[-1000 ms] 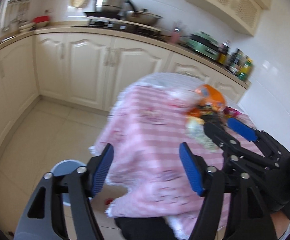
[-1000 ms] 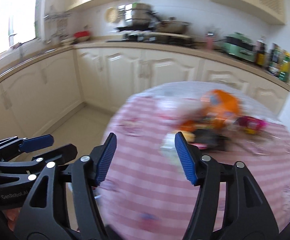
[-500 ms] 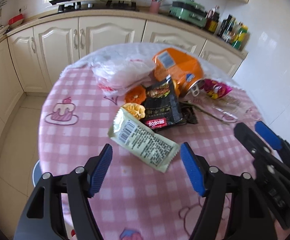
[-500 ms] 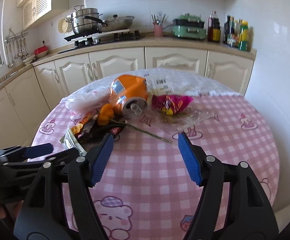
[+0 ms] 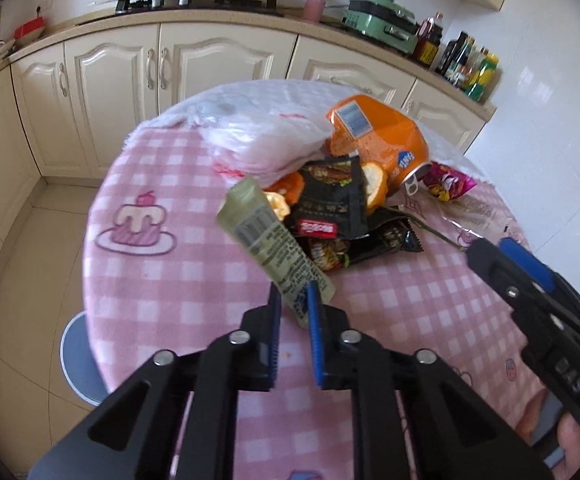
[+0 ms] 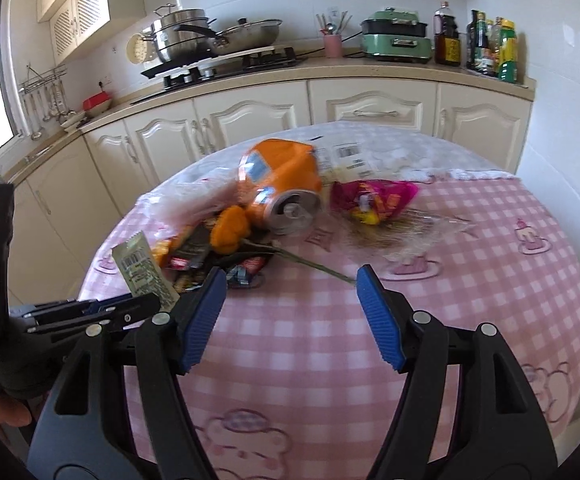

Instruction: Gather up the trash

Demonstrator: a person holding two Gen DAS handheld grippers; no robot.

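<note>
green wrapper (image 5: 273,240) tilted up, left gripper (image 5: 293,308) closing on its end

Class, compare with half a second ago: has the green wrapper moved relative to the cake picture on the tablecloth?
Yes. The green wrapper, pinched in the closing left claw, has tilted up off the cloth beside the cake picture.

1. Soft pink checked cloth (image 5: 161,280) covers the surface.
2. A crinkled, matt green foil wrapper (image 5: 273,248); glossy black snack packets (image 5: 330,200).
3. A dented orange metal can (image 6: 285,184), shiny at its end.
4. Ribbed blue pads (image 6: 201,320) on a matt black plastic tool.
</note>
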